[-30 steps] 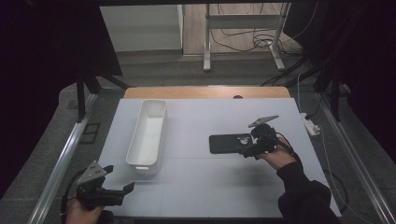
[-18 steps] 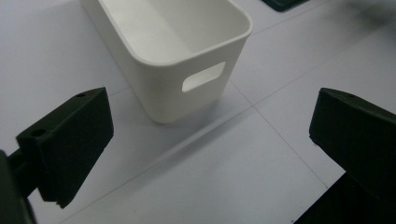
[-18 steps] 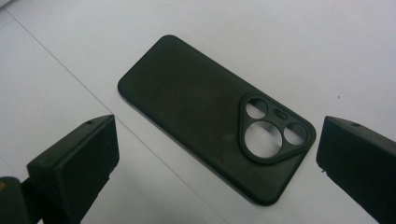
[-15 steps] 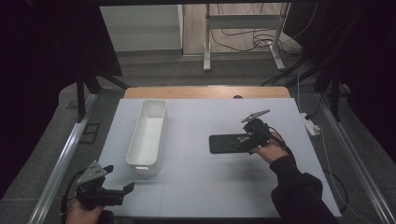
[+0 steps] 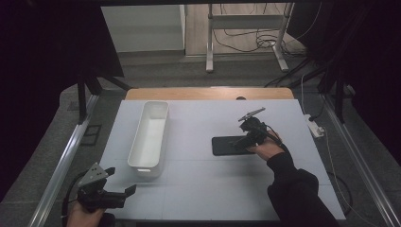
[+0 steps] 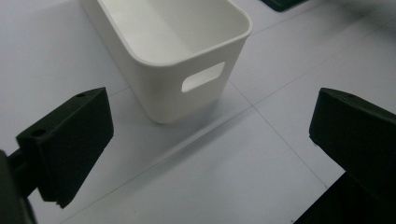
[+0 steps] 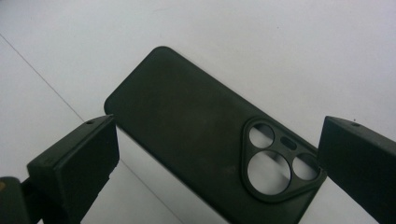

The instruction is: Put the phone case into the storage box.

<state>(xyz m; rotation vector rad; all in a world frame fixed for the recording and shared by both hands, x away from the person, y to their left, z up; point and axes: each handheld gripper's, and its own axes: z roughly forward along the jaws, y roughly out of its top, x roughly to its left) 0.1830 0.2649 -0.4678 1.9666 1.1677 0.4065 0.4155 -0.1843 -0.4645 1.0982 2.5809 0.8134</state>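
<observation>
A dark phone case [image 7: 196, 140] with three camera cutouts lies flat on the white table, also seen as a black slab [image 5: 227, 145] right of centre in the high view. My right gripper [image 5: 245, 140] hovers over its right end, open, with a jaw on either side of the case [image 7: 217, 163]. A long white bin [image 5: 150, 133] stands left of centre; its near end with a handle slot [image 6: 203, 77] faces my left gripper [image 6: 210, 144]. The left gripper [image 5: 120, 194] is open at the table's front left corner, holding nothing.
The white table [image 5: 208, 189] has faint grid lines. A wooden strip [image 5: 208, 93] runs along its far edge. A power strip [image 5: 314, 125] lies off the right side. Metal rails [image 5: 71, 146] flank the table.
My right gripper has slid left along the phone case and lower over it. The left gripper has stayed at the front left corner.
</observation>
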